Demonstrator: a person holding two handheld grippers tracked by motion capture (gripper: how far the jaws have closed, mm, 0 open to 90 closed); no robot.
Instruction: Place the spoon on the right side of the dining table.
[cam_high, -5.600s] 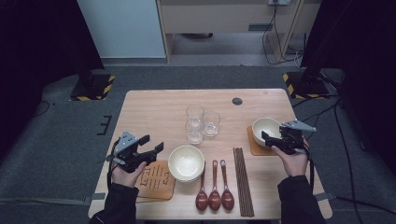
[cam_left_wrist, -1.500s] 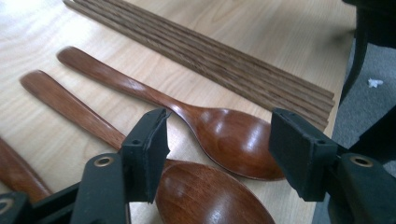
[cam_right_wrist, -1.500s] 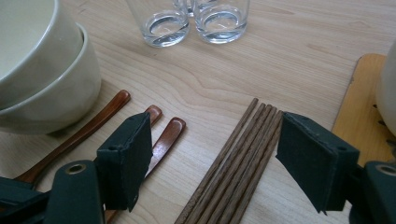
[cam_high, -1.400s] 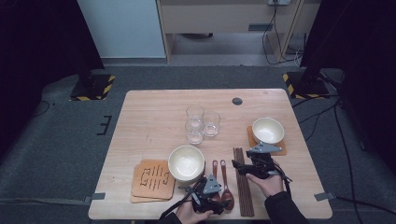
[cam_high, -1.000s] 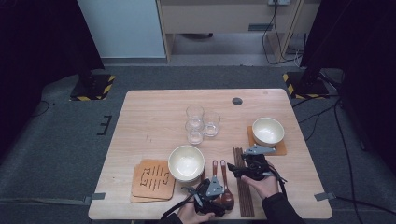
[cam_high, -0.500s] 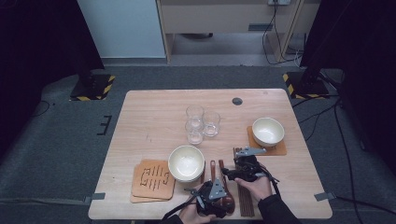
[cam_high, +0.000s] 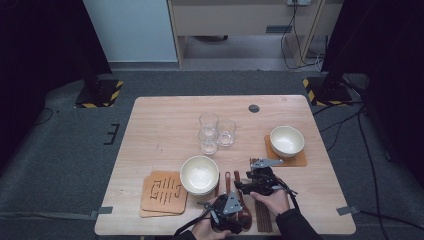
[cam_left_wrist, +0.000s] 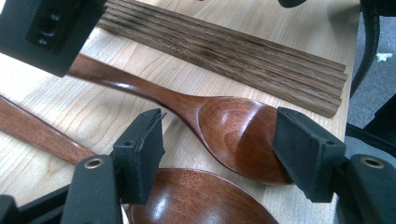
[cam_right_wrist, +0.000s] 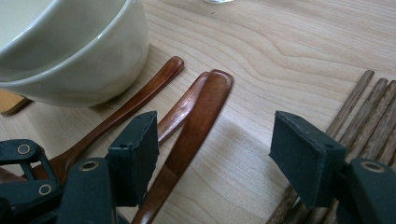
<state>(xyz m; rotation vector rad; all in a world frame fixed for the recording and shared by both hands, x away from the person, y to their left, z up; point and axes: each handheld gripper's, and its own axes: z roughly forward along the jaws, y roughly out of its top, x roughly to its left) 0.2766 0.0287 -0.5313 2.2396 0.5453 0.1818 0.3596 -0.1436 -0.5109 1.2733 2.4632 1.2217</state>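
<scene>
Two spread claws, left (cam_left_wrist: 217, 144) and closing right (cam_right_wrist: 215, 154), around glossy brown wooden spoons (cam_left_wrist: 233, 135).

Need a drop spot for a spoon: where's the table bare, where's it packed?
Bare: the table left of the glasses, and the far strip behind them. Packed: front centre, where stacked bowls, spoons and chopsticks crowd both grippers.

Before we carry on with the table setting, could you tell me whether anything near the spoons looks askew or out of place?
Yes: in the right gripper view, two wooden spoon handles overlap, one lying across the other rather than side by side. The third spoon handle runs close under the stacked bowls. The chopsticks lie neatly bundled. Nothing looks spilled or damaged.
</scene>
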